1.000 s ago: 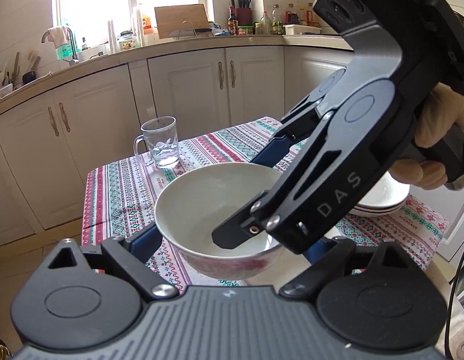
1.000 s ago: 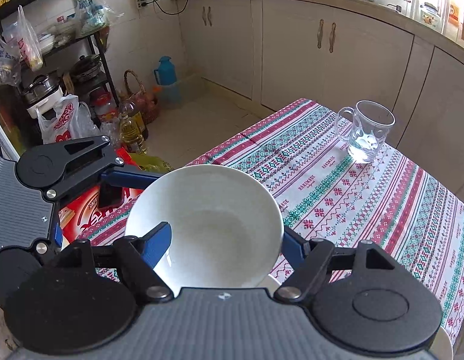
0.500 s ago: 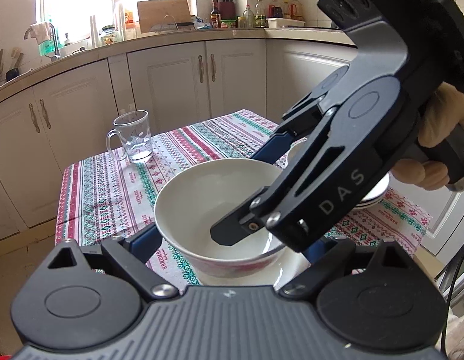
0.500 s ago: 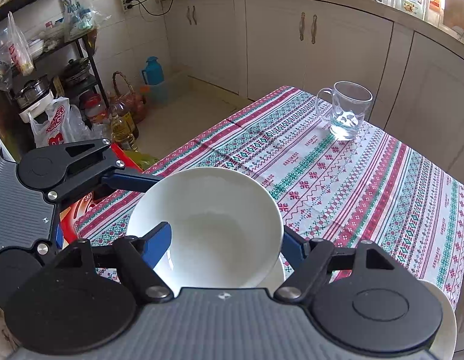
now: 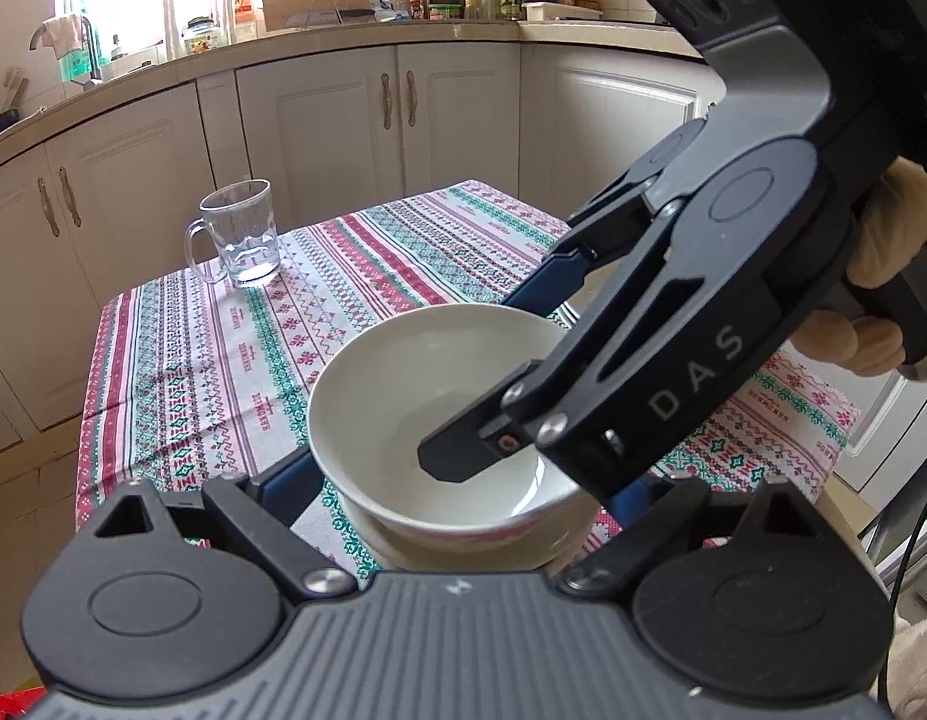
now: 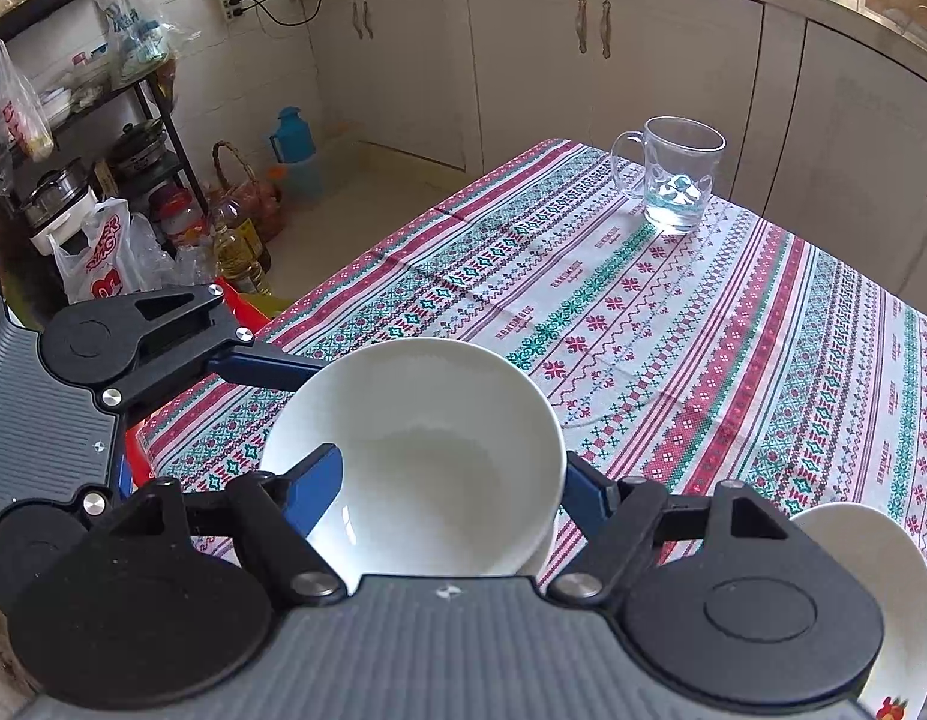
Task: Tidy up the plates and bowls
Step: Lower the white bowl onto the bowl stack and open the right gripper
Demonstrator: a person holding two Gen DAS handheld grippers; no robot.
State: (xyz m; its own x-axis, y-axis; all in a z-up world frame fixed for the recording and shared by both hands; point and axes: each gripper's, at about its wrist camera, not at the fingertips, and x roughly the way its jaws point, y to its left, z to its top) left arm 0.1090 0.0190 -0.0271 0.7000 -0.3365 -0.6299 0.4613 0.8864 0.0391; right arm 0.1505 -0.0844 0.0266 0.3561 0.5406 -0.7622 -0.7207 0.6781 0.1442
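Note:
A white bowl (image 5: 415,414) with a red pattern outside sits low over a second white dish (image 5: 463,549) at the near edge of the patterned tablecloth (image 5: 235,354). My left gripper (image 5: 457,480) straddles the bowl, fingers on either side. My right gripper (image 6: 451,492) also holds the bowl (image 6: 439,468), with one blue finger (image 6: 313,495) inside the rim and the other outside. In the left wrist view the right gripper reaches in from the right, its fingertip (image 5: 463,450) inside the bowl. White plates (image 6: 883,600) lie at the right.
A glass mug (image 5: 241,234) stands at the table's far left corner; it shows too in the right wrist view (image 6: 673,180). White kitchen cabinets (image 5: 343,120) stand behind the table. Bottles, bags and a shelf (image 6: 103,180) crowd the floor to the left.
Both grippers have brought the bowl lower and nearer the table's edge, over the second dish. The mug and table appear farther away in both views.

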